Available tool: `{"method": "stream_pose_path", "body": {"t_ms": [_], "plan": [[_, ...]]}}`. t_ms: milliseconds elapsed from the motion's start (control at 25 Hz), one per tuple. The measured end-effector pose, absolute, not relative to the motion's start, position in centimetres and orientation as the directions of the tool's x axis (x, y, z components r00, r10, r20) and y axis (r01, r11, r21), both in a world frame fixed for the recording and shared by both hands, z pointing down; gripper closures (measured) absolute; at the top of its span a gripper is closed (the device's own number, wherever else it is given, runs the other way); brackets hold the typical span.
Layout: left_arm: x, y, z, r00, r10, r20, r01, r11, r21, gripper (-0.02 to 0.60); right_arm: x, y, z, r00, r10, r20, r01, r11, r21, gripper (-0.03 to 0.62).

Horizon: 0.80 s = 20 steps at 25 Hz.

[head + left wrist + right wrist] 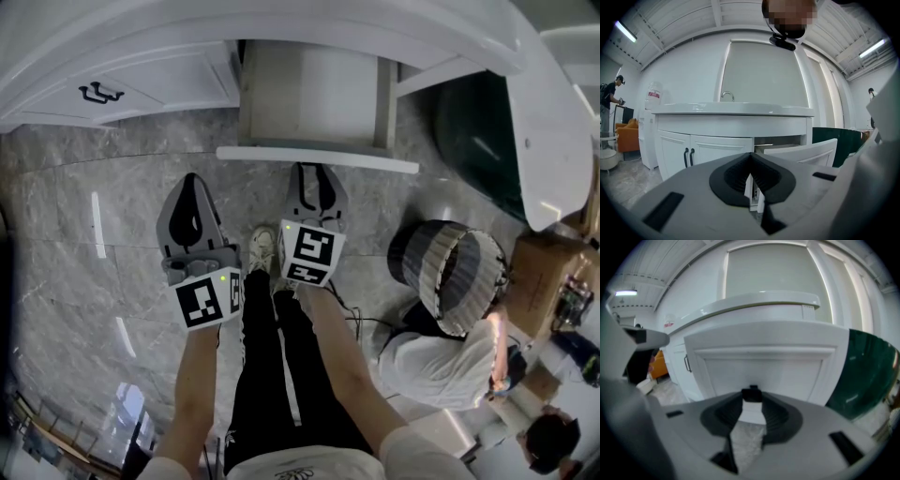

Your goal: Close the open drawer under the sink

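The white drawer (314, 98) stands pulled out from the vanity under the sink, its front edge (317, 157) towards me. My right gripper (317, 176) points at that front from close by. Its jaws stand apart with nothing between them. In the right gripper view the drawer front (764, 359) fills the middle, and a black handle (751, 393) shows just past my right gripper (752, 401). My left gripper (193, 185) hangs over the floor, left of the drawer. Its fingertips meet and hold nothing. In the left gripper view my left gripper (751, 161) faces the vanity, with the drawer (801, 153) to the right.
Closed cabinet doors (689, 150) with black handles sit left of the drawer. A dark green tub (473, 141) stands at the right. A ribbed round bin (450, 272) and a crouching person (441, 361) are on the marble floor to the right. My legs and shoe (261, 248) are below the grippers.
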<state>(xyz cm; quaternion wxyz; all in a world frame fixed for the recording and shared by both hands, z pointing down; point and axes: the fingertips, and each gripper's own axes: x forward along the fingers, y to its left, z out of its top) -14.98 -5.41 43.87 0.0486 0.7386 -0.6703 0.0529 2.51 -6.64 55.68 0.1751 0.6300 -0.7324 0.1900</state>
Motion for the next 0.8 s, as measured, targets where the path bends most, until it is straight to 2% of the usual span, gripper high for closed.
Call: {"method": "stream_pose_path", "body": {"t_ms": [800], "plan": [[-14.8, -5.0, 46.0, 0.084, -0.979, 0.187, -0.996, -0.086, 0.000, 0.569, 2.6, -7.3, 55.6, -0.147, -0.861, 0.487, -0.989, 0.141, -0.050, 0.448]]}}
